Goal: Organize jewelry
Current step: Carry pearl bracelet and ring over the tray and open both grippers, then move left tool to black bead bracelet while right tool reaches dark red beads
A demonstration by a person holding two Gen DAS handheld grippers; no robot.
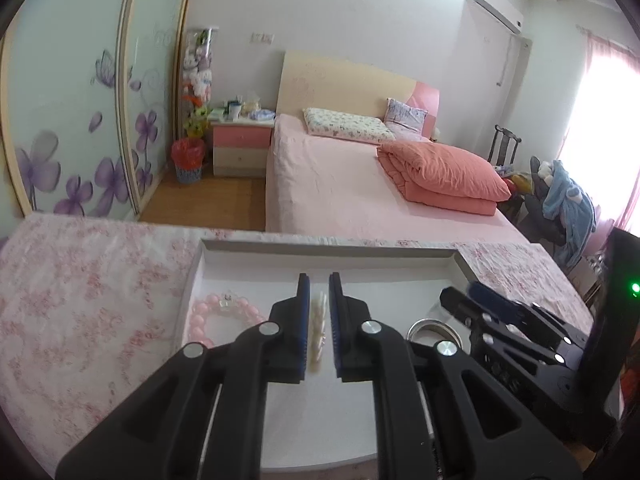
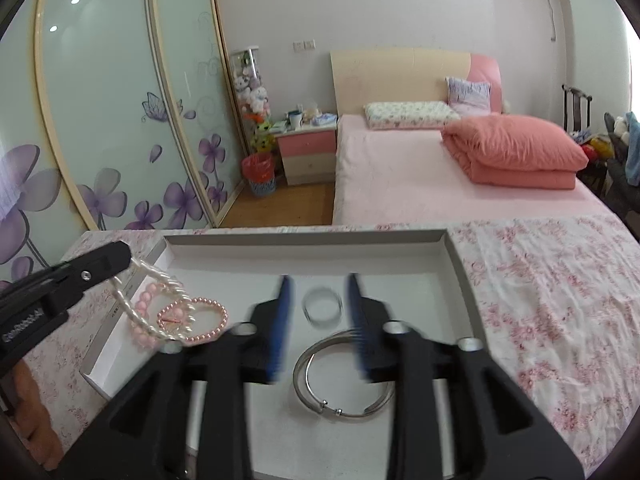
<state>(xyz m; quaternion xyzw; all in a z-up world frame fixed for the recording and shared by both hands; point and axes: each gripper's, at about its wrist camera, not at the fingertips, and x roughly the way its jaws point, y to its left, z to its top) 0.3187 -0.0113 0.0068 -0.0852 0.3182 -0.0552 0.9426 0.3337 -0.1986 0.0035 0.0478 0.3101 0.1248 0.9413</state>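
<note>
The left tool [image 2: 120,258] has its jaws clamped on a white pearl strand [image 1: 319,326], which hangs from the tip over the left edge of the white tray [image 2: 454,256]. The tray sits on a table covered by a pink flowered cloth [image 2: 560,300]. White lettering runs along the left tool's black body in the right wrist view, but it is too blurred to read; small print on the tray's left wall is also illegible.

In the tray's left part lie a chunky pink bead bracelet [image 1: 208,312] and a smaller pink pearl bracelet [image 2: 200,320], partly overlapped by the strand and cut off by the tool arms. Toward the middle sits a clear glass bangle [image 2: 323,307], and nearer the front edge a silver bangle [image 2: 340,380] with a clasp.

The right tool [image 2: 318,328] hovers above these two bangles with its jaws apart, holding nothing; its blue pads [image 2: 282,320] are smeared by motion blur.
</note>
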